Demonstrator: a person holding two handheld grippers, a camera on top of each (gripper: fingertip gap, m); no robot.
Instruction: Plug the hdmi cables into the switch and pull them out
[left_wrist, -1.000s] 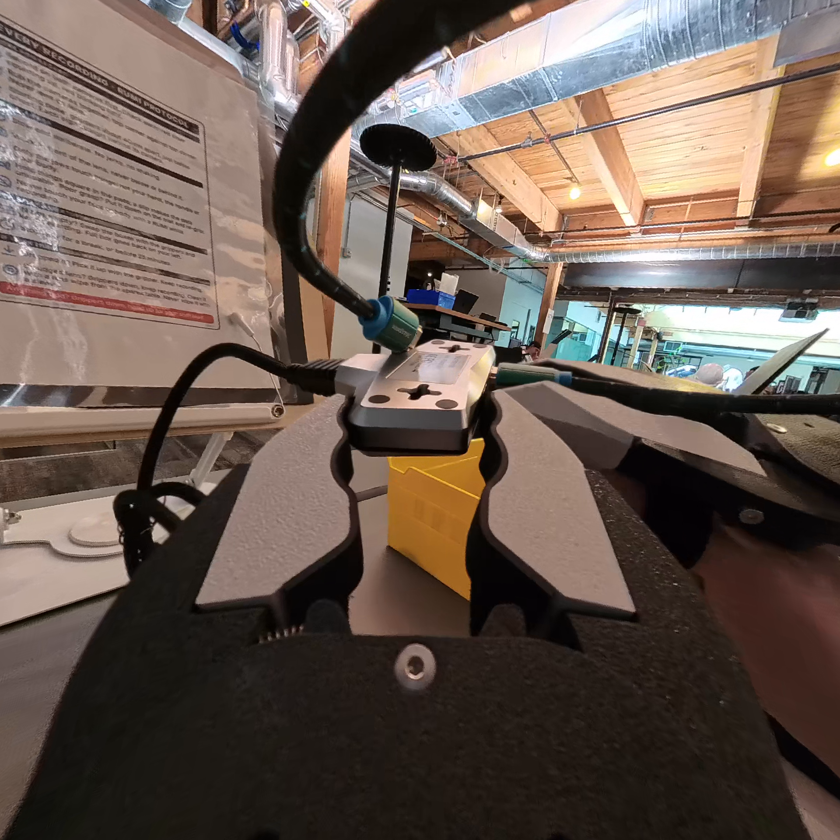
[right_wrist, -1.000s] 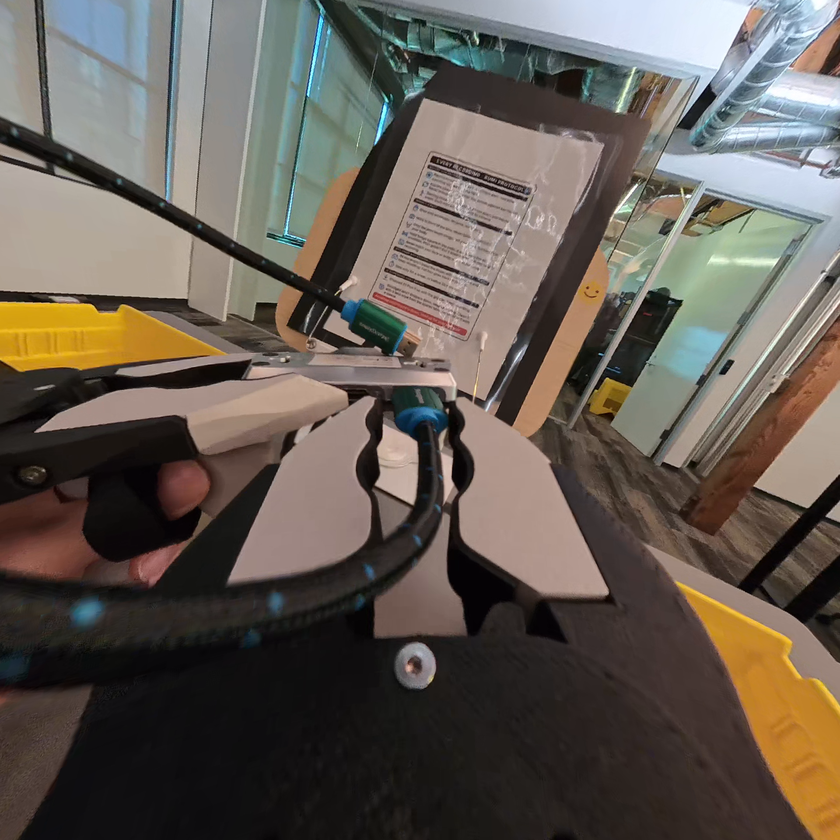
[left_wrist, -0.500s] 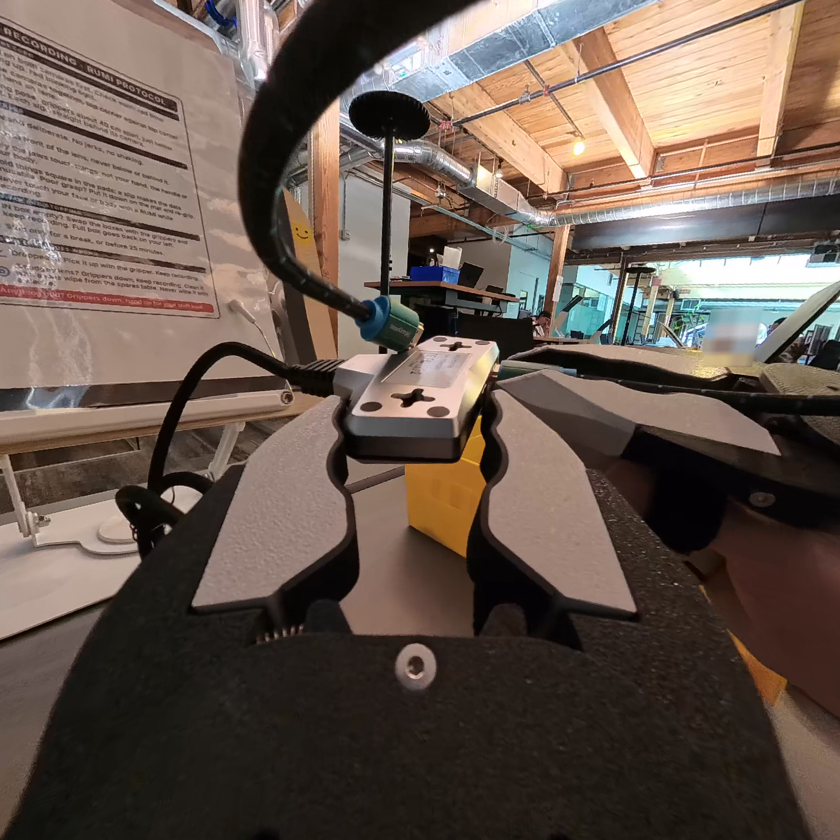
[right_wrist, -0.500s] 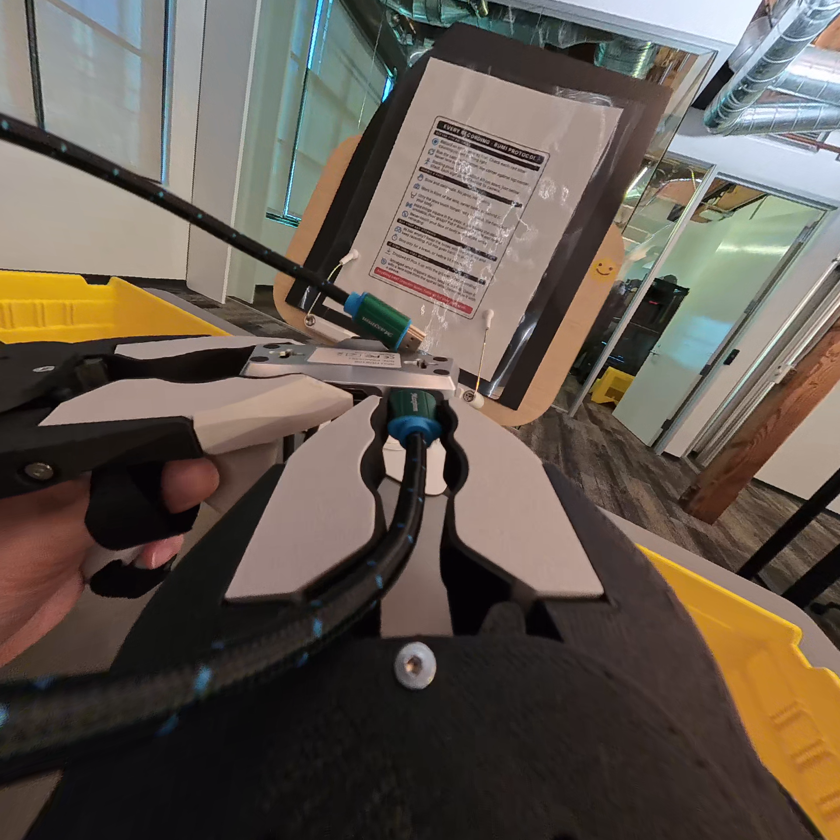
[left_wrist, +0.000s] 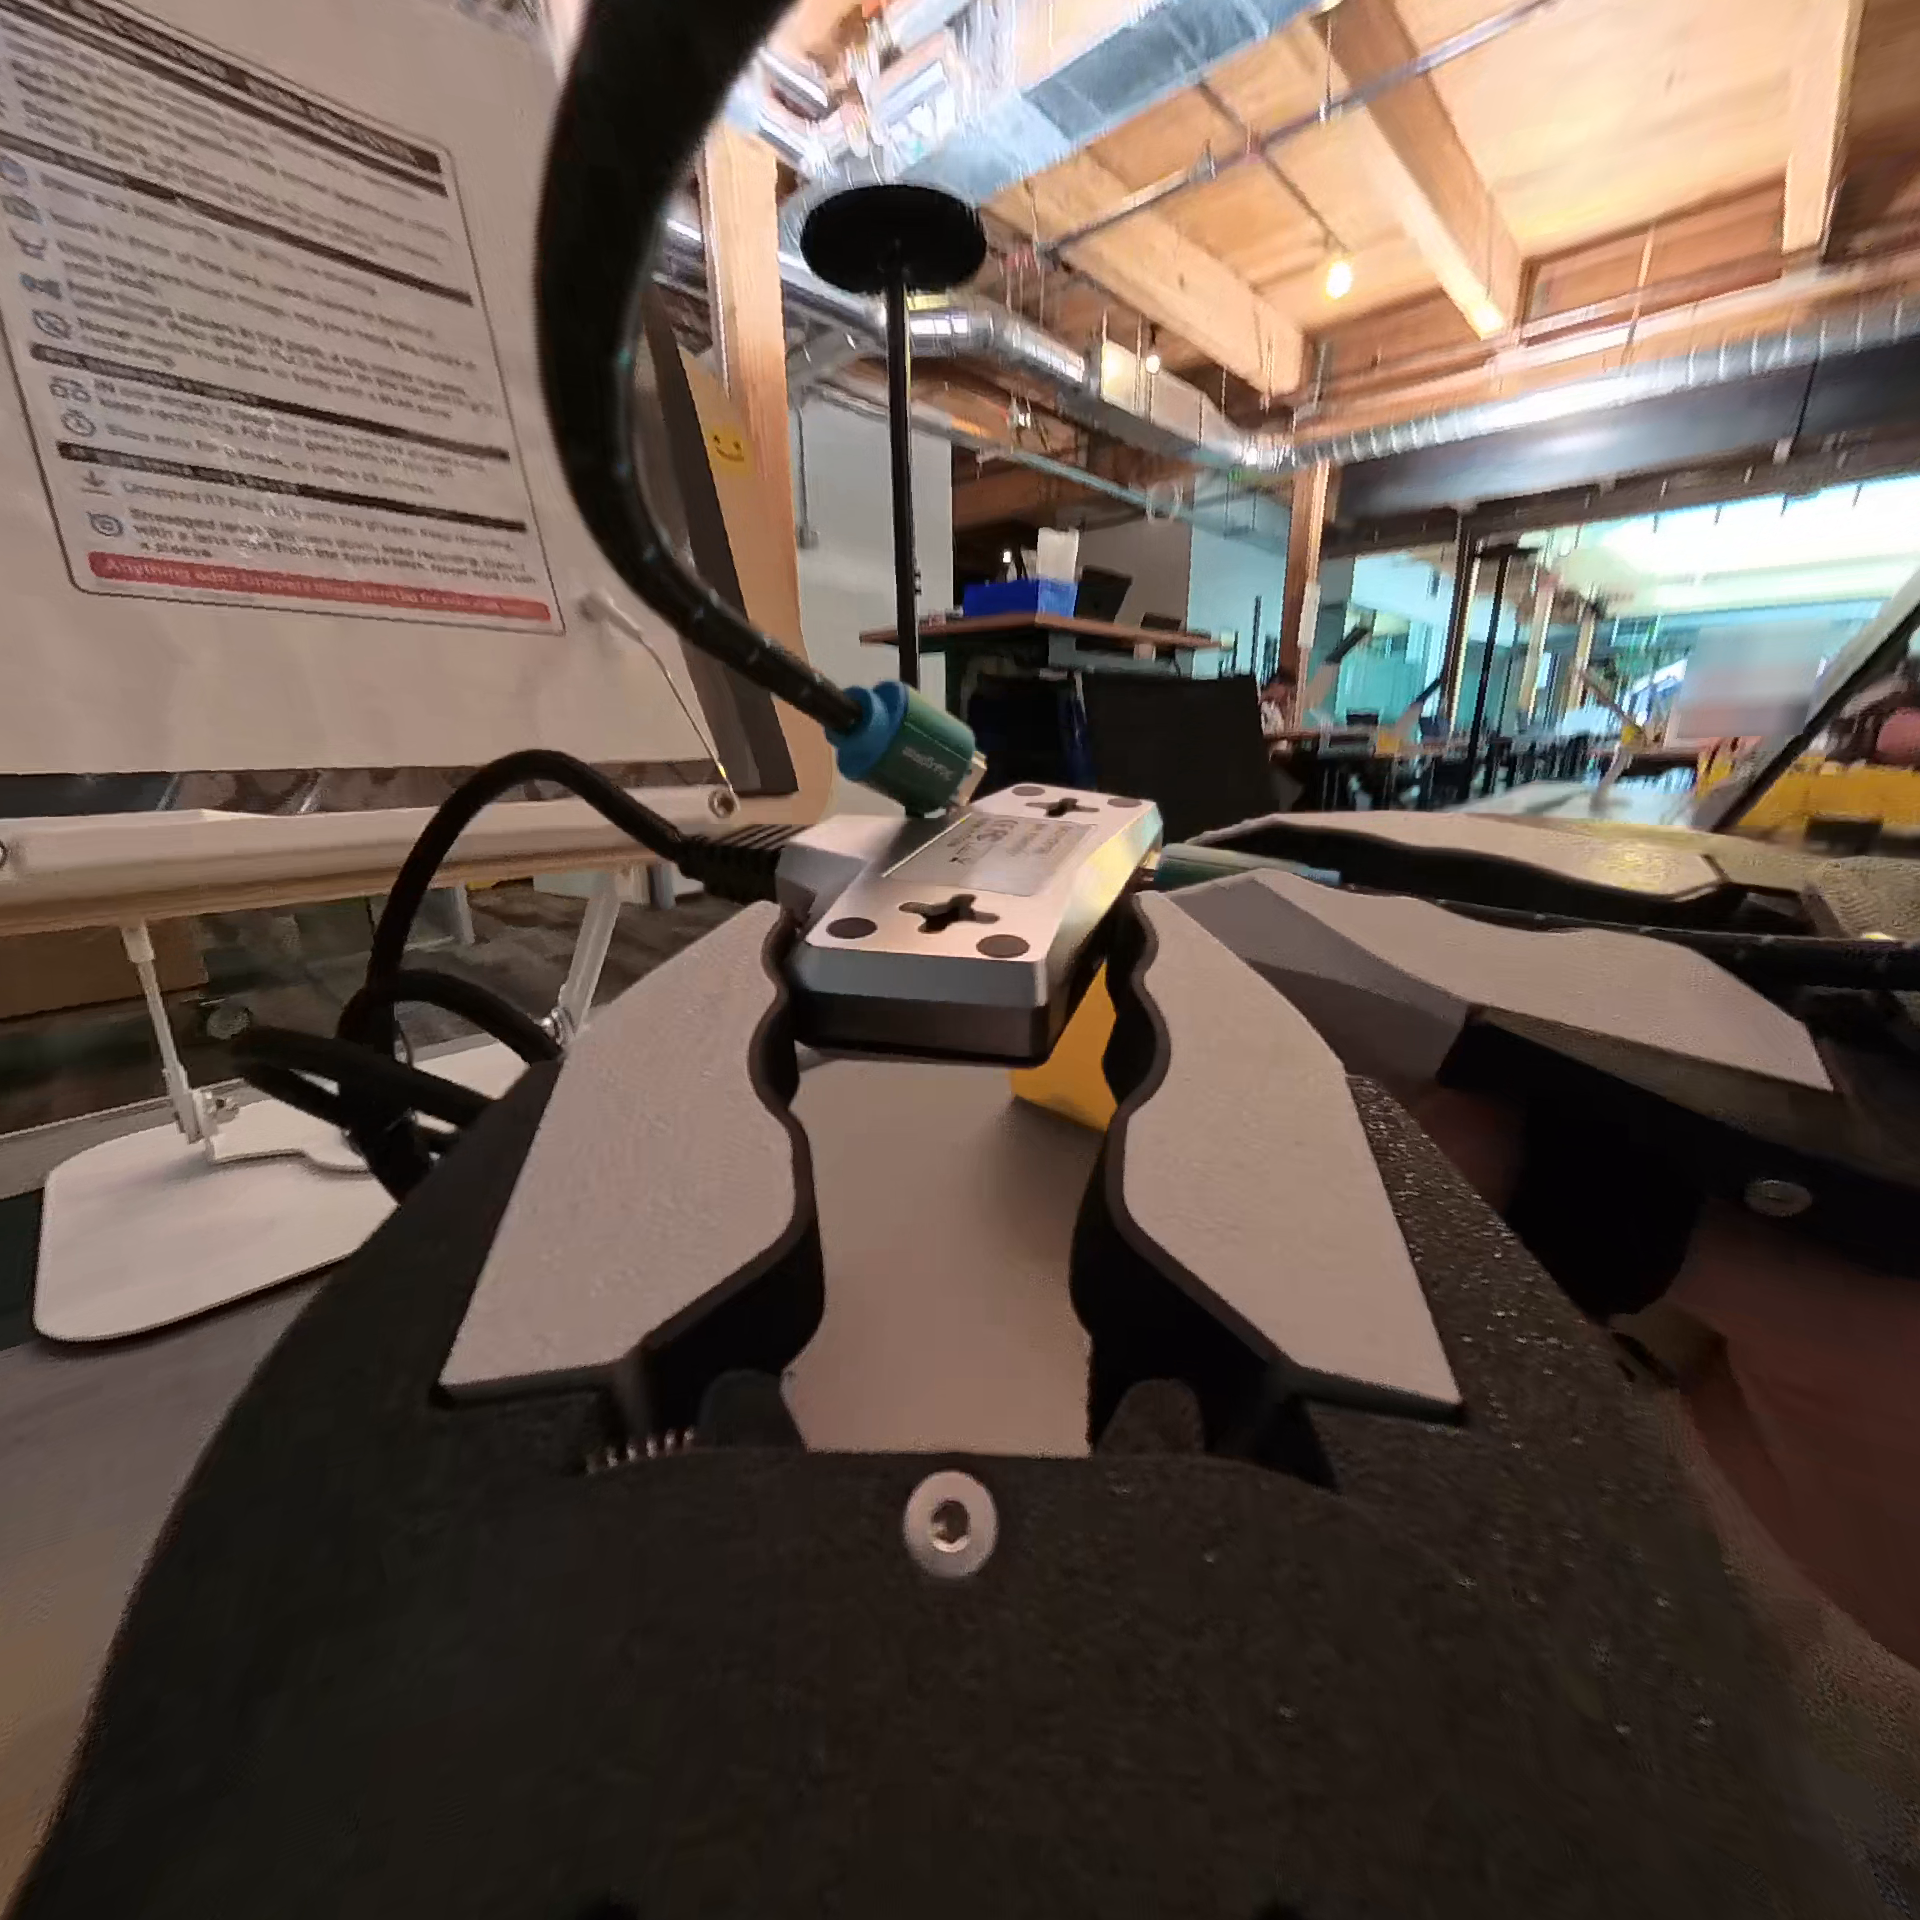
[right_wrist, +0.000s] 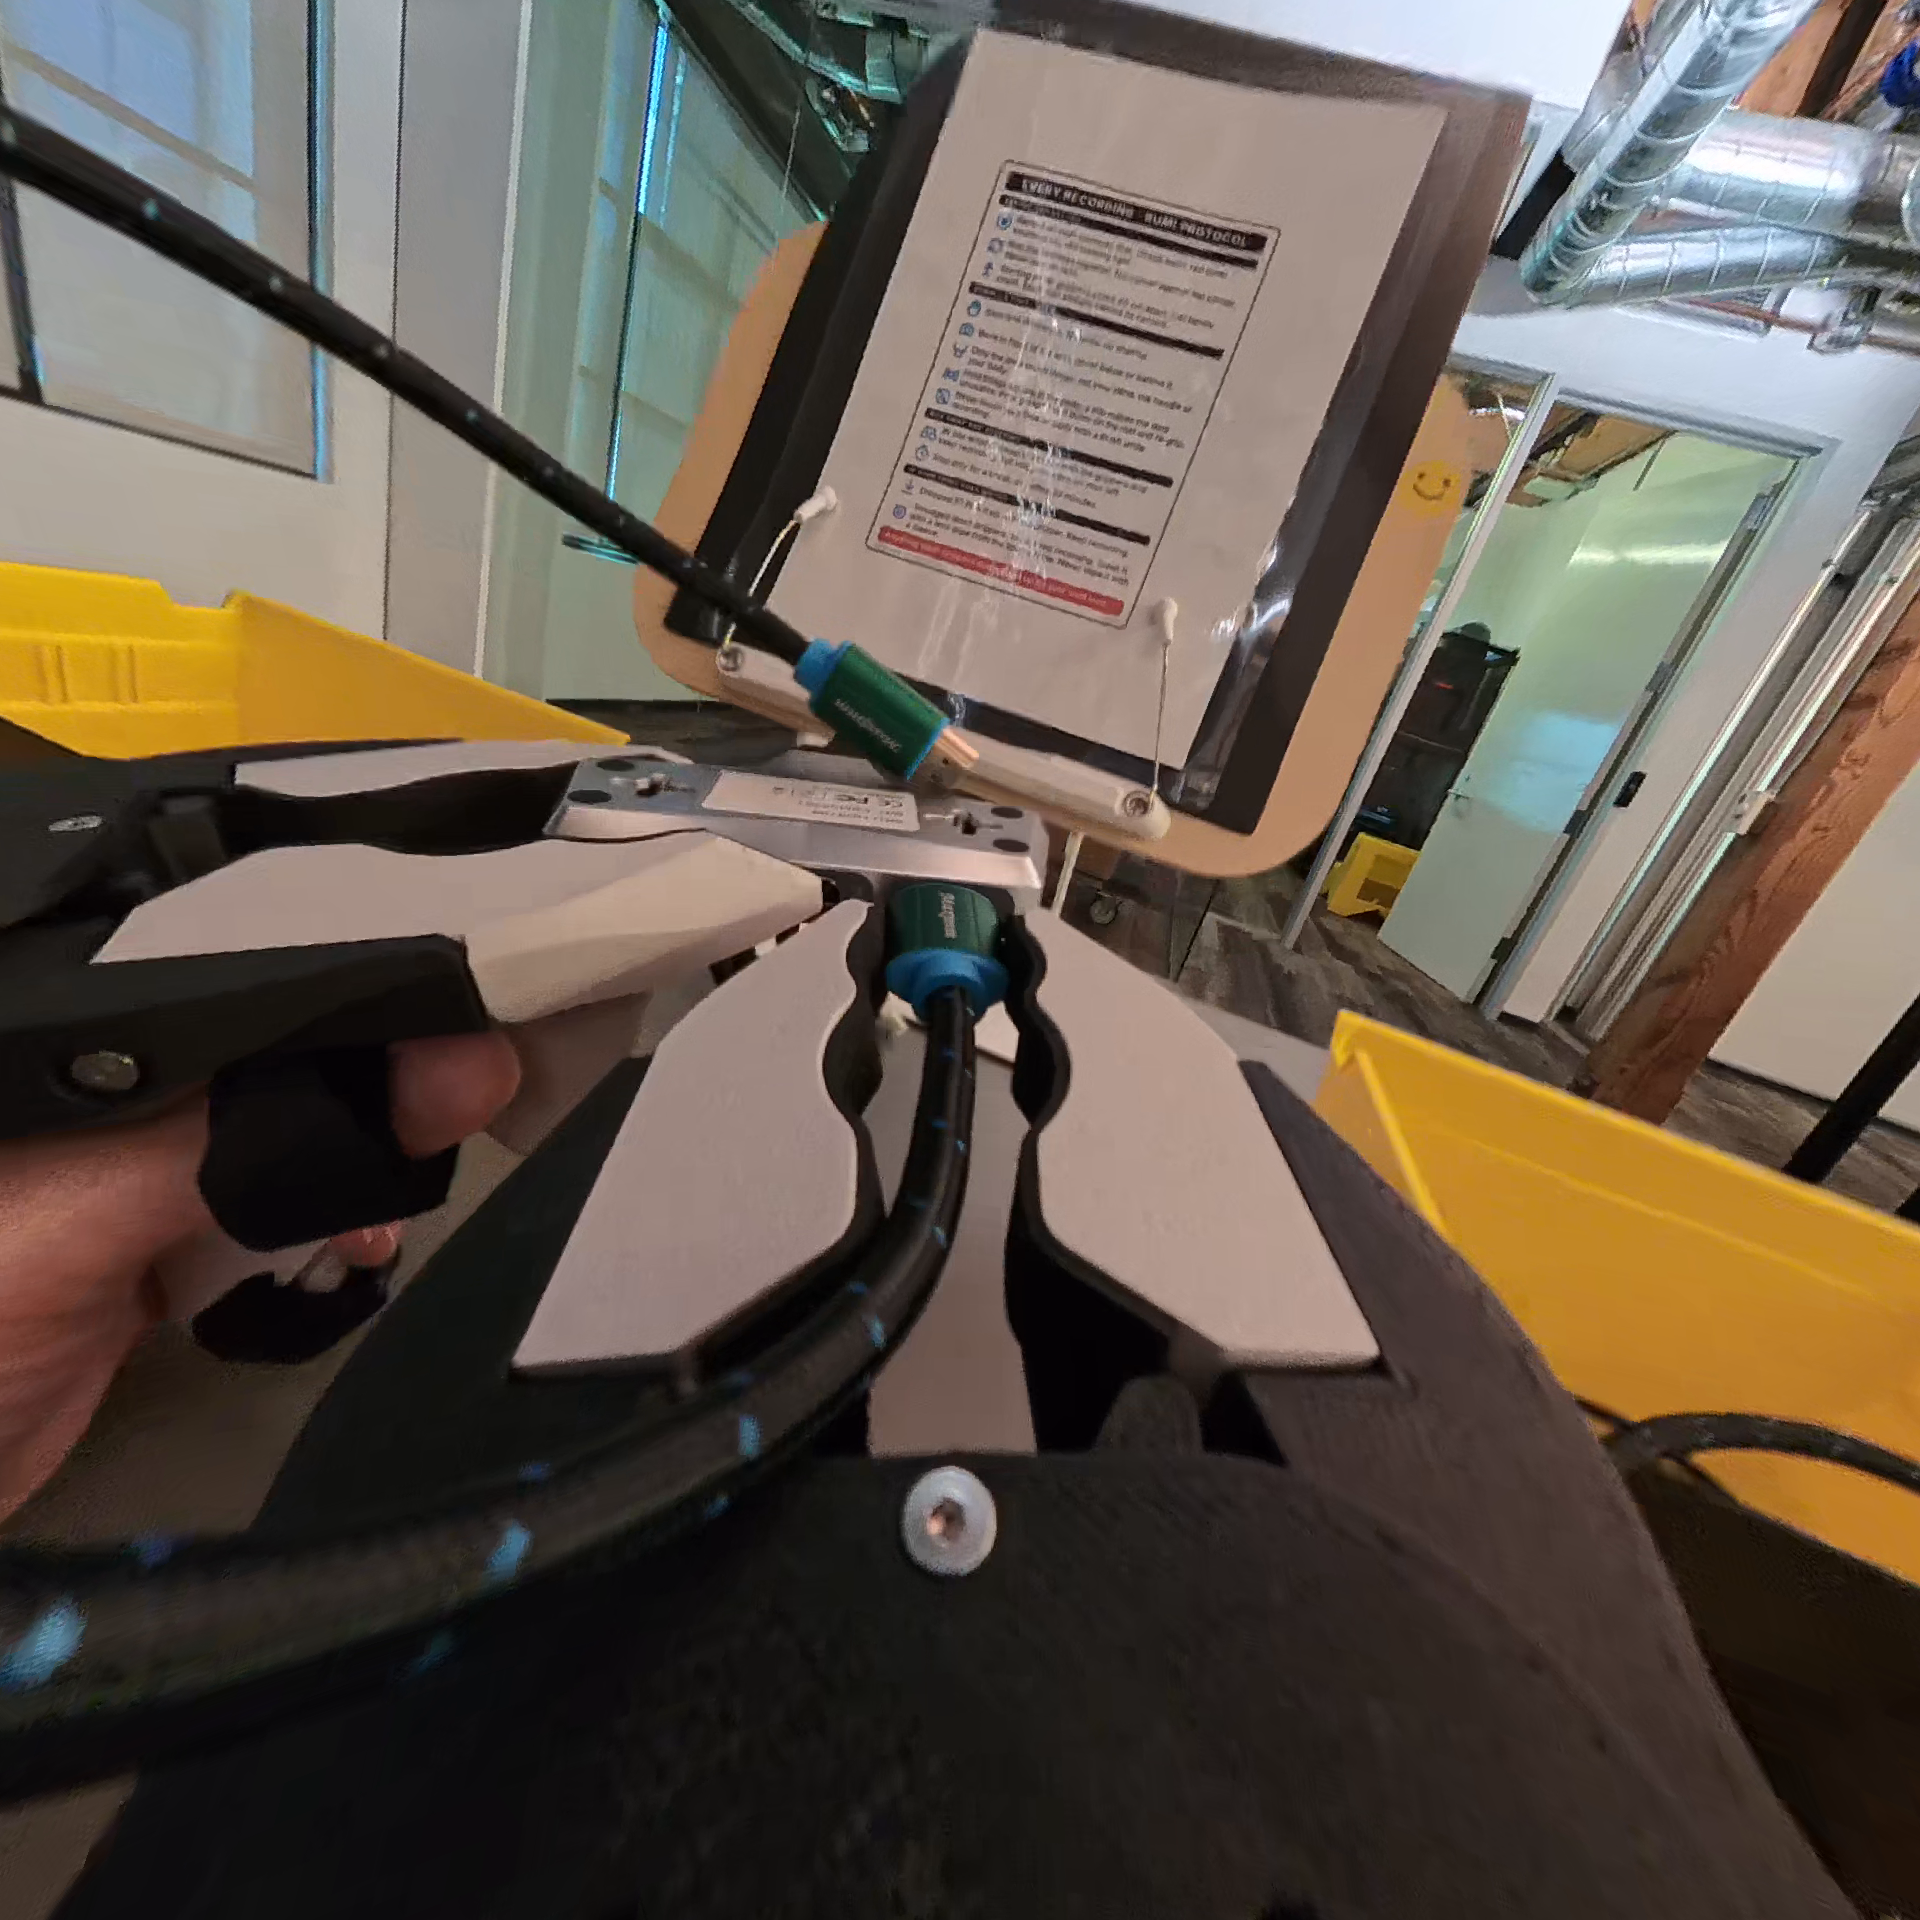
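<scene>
While the left wrist view centres on the left gripper (left_wrist: 951, 971), its jaws clamp the grey switch (left_wrist: 982, 904), a loose green plug (left_wrist: 914, 764) resting on top. At the right wrist view's centre, the right gripper (right_wrist: 945, 971) is closed around a green hdmi connector (right_wrist: 948, 920) meeting the switch's edge.

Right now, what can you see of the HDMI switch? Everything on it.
The switch is a flat silver box that looks like metal, held underside up: dark round feet, cross-shaped mounting slots, a pale label. The left tool is shut on its near end, holding it off the table, slightly tilted. A black cable enters its left side. The right tool grips a green plug at its right edge. A second green plug hangs over its top, gold tip bare.
</scene>
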